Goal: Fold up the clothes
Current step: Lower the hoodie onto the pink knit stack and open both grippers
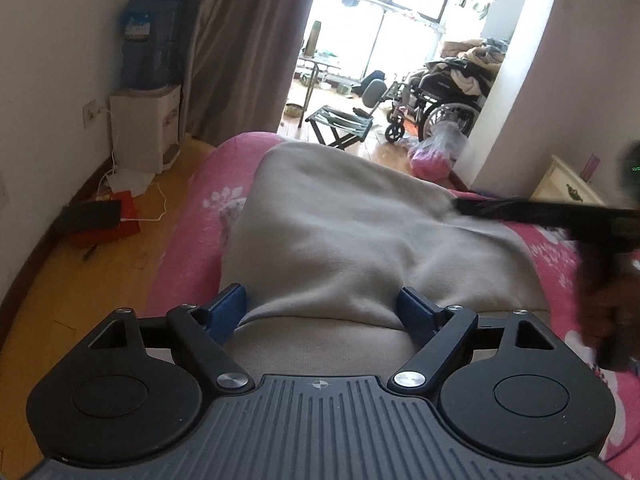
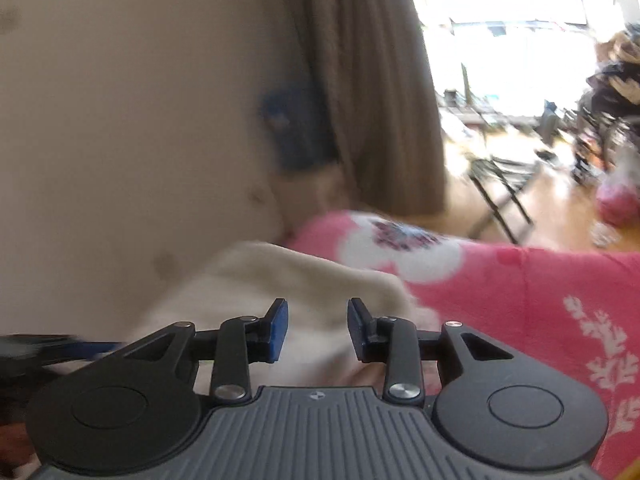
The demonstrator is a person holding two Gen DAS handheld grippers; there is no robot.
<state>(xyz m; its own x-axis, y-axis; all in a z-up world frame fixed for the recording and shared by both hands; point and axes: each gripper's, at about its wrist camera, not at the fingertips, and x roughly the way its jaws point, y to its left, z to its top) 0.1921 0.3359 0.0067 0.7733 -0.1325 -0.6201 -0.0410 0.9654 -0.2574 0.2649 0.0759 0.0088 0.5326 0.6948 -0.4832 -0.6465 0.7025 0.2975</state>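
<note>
- Working w/ both grippers over a beige garment (image 1: 352,216) that lies on the pink bedspread (image 1: 180,248), bunched toward 12 o'clock from the left gripper (image 1: 324,308).
- Left jaws spread wide, straddling a raised fold of cloth; nothing pinched.
- Right gripper (image 2: 318,326) jaws parted, empty, hovering over the garment's edge; that view is blurred.
- Step, as we judge it: between grasps on a fold; how many folds are in, can't tell.
- Next calls for pinching an edge cleanly at both ends, single layer.
</note>
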